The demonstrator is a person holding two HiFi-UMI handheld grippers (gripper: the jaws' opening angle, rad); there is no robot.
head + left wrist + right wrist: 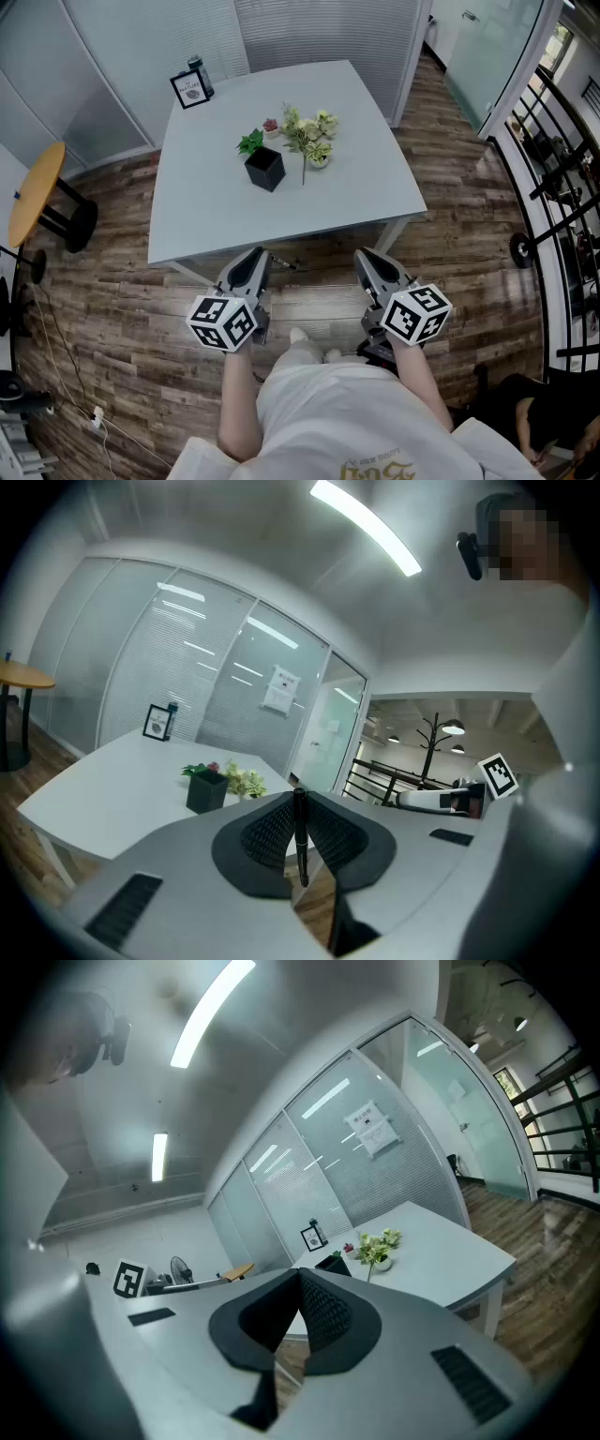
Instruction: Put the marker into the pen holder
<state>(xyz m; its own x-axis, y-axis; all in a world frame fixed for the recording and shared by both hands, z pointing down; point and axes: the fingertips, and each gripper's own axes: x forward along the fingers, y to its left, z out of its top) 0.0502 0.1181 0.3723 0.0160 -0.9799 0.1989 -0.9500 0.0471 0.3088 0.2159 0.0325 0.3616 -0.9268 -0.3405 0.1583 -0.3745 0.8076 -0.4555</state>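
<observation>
A black marker [300, 834] stands upright between the jaws of my left gripper [257, 257], which is shut on it. The black square pen holder [264, 169] sits mid-table, beyond both grippers, and appears small in the left gripper view [206, 791]. My right gripper [368, 256] is shut with nothing between its jaws. Both grippers hover over the wood floor just short of the table's near edge, pointing at the table. In the right gripper view the pen holder [334, 1262] shows just above the jaws.
The grey-white table [206, 216] also carries a bunch of pale flowers [310, 134], a small green plant [250, 142], a framed card [190, 90] and a bottle [199, 75] at the far left corner. A round wooden stool [36, 192] stands left. A black railing [562, 187] runs along the right.
</observation>
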